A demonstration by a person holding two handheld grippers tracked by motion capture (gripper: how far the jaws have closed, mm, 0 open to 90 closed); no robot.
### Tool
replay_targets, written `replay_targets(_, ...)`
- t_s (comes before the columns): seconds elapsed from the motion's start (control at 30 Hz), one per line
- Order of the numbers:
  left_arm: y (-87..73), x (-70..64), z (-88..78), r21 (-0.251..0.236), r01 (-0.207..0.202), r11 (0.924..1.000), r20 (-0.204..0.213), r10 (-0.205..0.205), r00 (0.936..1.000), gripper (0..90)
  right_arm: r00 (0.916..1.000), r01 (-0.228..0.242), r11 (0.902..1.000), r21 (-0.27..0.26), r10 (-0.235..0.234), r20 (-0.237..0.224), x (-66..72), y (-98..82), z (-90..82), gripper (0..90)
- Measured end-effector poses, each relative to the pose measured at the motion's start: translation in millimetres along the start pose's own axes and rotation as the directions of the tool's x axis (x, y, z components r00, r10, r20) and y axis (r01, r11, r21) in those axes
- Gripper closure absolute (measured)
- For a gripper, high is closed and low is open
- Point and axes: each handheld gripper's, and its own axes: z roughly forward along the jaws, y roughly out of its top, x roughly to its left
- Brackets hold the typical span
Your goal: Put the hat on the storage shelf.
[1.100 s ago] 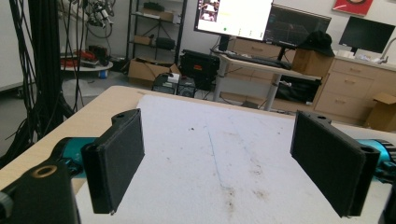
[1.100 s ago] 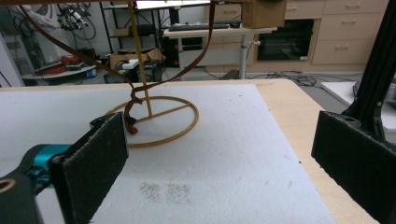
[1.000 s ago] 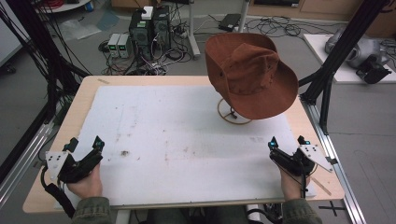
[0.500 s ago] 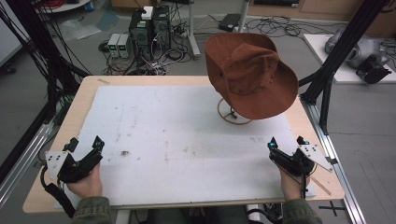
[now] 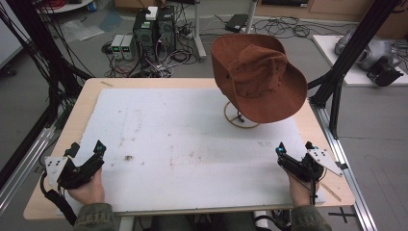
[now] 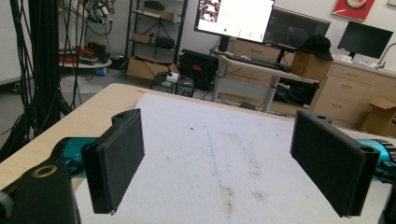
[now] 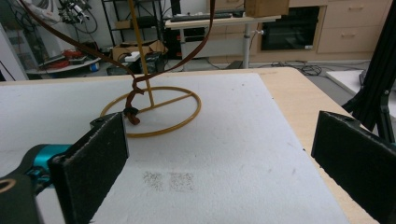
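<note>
At the near edge of the bench, the left tongs point(image 5: 86, 153) are held low over the white foam mat point(image 5: 183, 144), jaws spread wide with nothing between them, as the left gripper view confirms. On the other near corner, the right tongs point(image 5: 294, 150) are held just as low, jaws likewise parted and empty. Farther out, ahead of the right tongs, the thin gold wire stand with its ring base point(image 7: 152, 112) is seen resting on the mat, a brown chin cord point(image 7: 135, 100) dangling beside its post. On top, the rust-brown wide-brimmed suede hat point(image 5: 260, 77) is perched, tilted, untouched and well apart from both tongs. Nothing is judged done yet; the reach, grasp and lift are all left.
</note>
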Motion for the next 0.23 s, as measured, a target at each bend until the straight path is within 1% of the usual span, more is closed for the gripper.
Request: replay_targets(0.23,-0.2,1.2,0.1,0.004,0.005,1.0000,0.001,-0.005,1.0000,17.7,1.0000,-0.008,1.0000,0.004,0.008,0.002,-1.7,-0.5,0.8,3.2)
